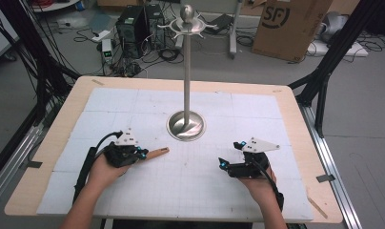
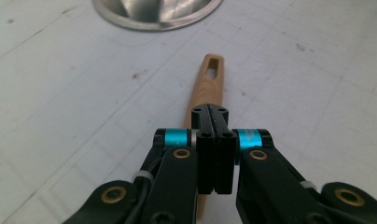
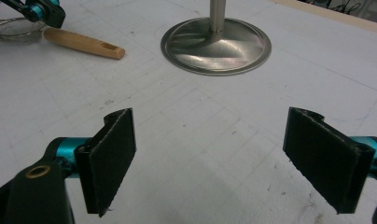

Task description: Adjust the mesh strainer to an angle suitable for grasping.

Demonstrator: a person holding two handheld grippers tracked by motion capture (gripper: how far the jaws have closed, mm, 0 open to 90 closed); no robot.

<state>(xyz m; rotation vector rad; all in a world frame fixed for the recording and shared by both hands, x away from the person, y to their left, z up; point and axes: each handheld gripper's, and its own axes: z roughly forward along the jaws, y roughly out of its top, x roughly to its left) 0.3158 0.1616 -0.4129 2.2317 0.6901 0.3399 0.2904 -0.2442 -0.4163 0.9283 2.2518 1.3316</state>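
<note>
The left gripper (image 2: 213, 114) is clamped over the wooden handle (image 2: 209, 86), which pokes out ahead of its jaws toward the stand base (image 2: 154, 14). The right gripper (image 3: 210, 158) gapes wide over bare mat, the handle well off to its far left.

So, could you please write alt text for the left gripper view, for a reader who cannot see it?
The left tool, jaws shut, sits over a wooden handle lying on the white table mat; whether it grips the handle cannot be told. The handle's far end has a slot and points towards the stand's round metal base at the top edge.
</note>
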